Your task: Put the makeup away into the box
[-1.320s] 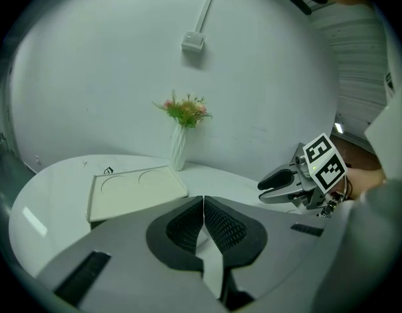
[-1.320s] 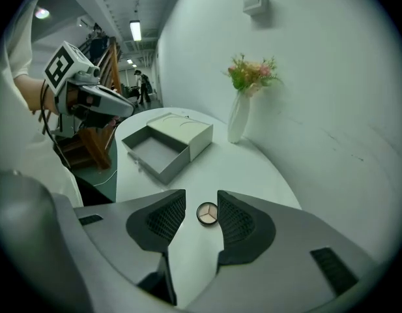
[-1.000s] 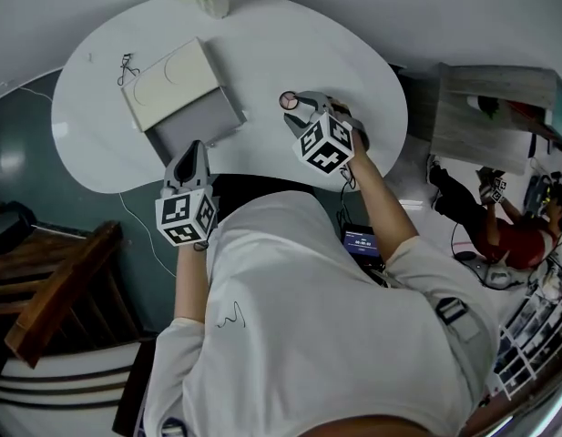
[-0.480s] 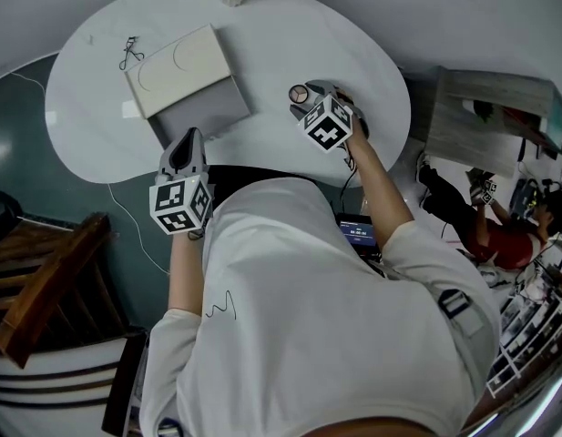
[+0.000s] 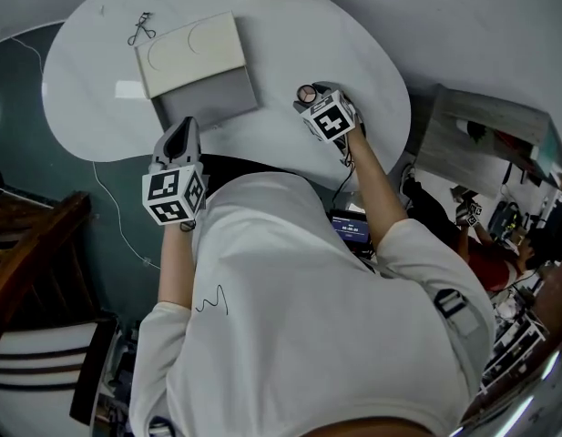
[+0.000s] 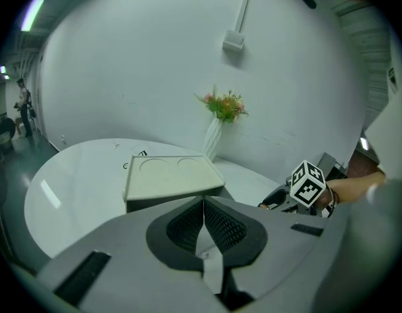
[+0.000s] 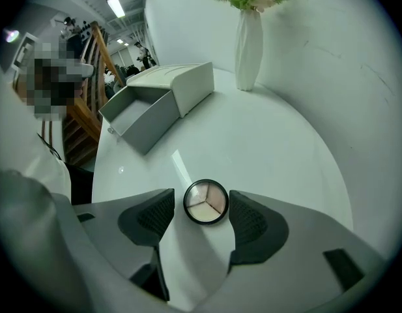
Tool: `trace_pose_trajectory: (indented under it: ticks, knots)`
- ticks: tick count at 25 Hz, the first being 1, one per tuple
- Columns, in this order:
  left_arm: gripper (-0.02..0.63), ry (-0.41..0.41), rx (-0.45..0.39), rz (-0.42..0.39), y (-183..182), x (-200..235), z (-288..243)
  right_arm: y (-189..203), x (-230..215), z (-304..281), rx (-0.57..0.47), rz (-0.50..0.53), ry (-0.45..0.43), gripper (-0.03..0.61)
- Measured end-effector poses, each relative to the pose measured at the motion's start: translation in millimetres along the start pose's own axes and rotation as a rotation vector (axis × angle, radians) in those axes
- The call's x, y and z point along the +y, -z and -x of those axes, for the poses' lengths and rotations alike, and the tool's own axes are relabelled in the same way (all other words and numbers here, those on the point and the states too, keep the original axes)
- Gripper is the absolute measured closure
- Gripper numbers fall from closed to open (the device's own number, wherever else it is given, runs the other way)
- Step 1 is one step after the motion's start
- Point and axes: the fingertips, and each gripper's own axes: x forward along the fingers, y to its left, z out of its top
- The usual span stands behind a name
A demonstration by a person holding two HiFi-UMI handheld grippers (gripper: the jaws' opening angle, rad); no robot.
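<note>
The box (image 5: 191, 53) is cream, its flat top pressed with two circles, and its grey drawer (image 5: 208, 106) stands pulled out. A round, black-rimmed compact (image 7: 206, 201) showing three pale wedges lies flat on the table (image 5: 290, 35), well apart from the box.

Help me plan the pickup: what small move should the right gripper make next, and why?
Probably close on the round compact. The right gripper has its jaws opening, and the compact lies flat on the white table between them, with a gap on each side, so nothing is gripped yet. The drawer of the box already stands open to receive it.
</note>
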Motion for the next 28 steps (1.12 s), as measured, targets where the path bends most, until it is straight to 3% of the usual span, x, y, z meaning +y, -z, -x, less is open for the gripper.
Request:
trace_pose_trajectory:
  ticks: [14,28]
  knots:
    - [0.592,-0.047,-0.014,0.049,9,25,16,-10,-3,-9,0.009,-0.096,0.017,0.362]
    - [0.592,-0.041,-0.045,0.046,-2,31,16,-65,11,23,-0.208,-0.223,-0.048,0.364]
